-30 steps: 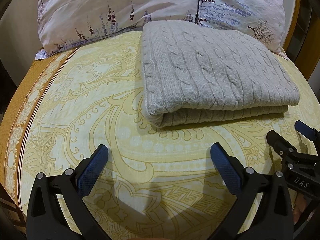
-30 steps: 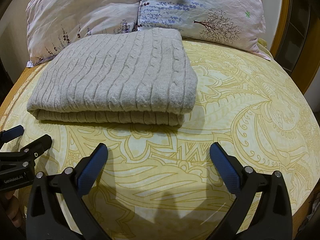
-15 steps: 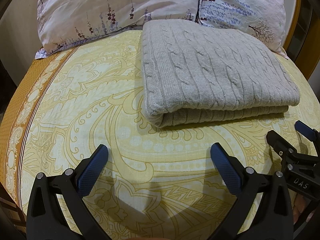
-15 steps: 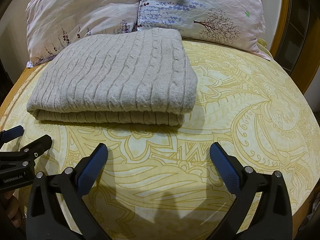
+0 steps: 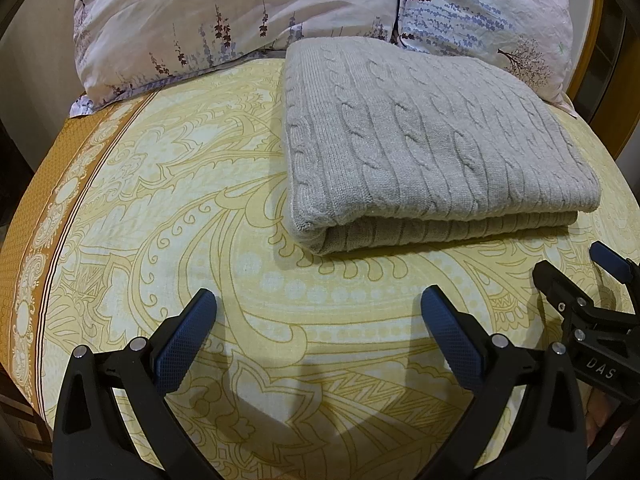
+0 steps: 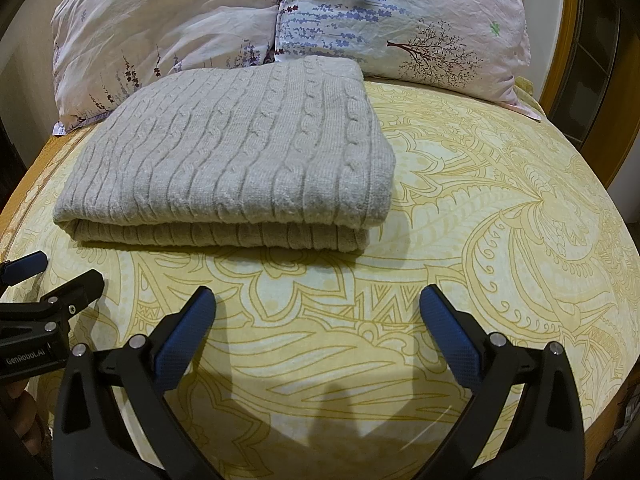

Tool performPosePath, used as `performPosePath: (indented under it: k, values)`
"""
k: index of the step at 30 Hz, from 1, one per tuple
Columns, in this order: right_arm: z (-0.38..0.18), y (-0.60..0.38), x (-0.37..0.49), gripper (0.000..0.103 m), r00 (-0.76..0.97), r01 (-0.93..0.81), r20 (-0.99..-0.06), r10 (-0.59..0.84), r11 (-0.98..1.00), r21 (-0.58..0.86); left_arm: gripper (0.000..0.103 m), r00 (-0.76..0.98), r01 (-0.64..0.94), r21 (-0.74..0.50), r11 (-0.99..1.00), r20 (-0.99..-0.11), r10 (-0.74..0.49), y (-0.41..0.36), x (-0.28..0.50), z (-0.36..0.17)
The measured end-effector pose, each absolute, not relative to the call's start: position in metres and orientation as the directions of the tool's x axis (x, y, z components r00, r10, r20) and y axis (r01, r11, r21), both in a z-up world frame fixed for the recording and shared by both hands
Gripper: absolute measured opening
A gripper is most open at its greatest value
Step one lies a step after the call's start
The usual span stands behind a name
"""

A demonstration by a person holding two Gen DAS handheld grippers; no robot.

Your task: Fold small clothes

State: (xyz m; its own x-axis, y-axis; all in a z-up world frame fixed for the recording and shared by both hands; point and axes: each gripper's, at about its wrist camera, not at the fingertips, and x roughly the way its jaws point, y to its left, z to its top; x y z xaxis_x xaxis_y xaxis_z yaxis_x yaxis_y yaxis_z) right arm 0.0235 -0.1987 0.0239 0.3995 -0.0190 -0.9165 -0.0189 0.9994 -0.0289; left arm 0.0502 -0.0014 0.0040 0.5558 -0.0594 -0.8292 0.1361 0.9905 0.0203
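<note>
Your left claw [image 5: 318, 334] and right claw [image 6: 318, 330] both hover low over the bedsheet [image 5: 168, 216], each spread wide and gripping nothing. The grey cable-knit sweater [image 5: 424, 156] lies ahead of both, already doubled into a neat rectangle with its rounded fold edge facing you and its far edge near the two floral pillows [image 5: 240, 12].

What the next move turns on is how that bundle sits between your hands. From the left wrist view it lies forward and to the right, its near left corner closest to that claw. From the right wrist view the sweater [image 6: 240, 160] lies forward and to the left, its near right corner closest. So the bundle is centred between you, its long axis running left to right across your reach, and neither hand looks clearly nearer.

Judging by the tidy layers, the fold seems finished or close to it. If another fold is wanted, each claw would take its own near corner, since the fold edge is thick and soft.
</note>
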Motion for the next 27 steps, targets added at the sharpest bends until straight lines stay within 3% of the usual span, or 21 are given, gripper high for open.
performPosePath:
  k: [27]
  values:
    - [0.0241,-0.1988,0.0237,0.101,0.400,-0.019,-0.916,-0.019,0.999,-0.029,0.102,0.545,0.142,0.021,0.990,-0.837,-0.060,-0.0009,0.0518,0.0030]
